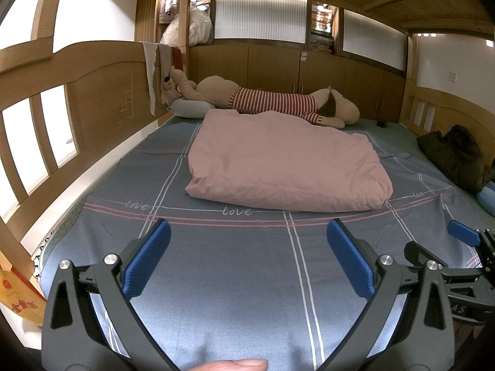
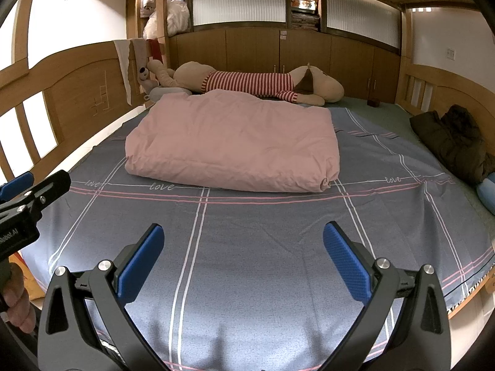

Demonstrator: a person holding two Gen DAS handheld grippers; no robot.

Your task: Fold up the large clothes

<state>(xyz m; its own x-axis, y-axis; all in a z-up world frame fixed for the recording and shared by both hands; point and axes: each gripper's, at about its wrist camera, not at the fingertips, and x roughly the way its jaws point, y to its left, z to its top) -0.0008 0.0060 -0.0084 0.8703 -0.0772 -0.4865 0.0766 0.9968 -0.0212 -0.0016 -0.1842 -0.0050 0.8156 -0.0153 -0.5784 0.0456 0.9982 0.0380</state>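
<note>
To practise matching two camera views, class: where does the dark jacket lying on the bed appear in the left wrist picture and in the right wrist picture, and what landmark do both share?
Left wrist view: the dark jacket lies at the right edge, mid-height, beside the wooden bed end.
Right wrist view: it is again at the right edge, slightly higher.
Shared landmark: the folded pink quilt, in the middle of the bed, left of the jacket.

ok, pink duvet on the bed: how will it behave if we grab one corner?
Probably floppy: the pink duvet lies in soft creases, so a corner would likely lift alone while the rest drags. Its puffy folded edge suggests bulky but light filling. It may slide easily on the smooth grey sheet.
</note>
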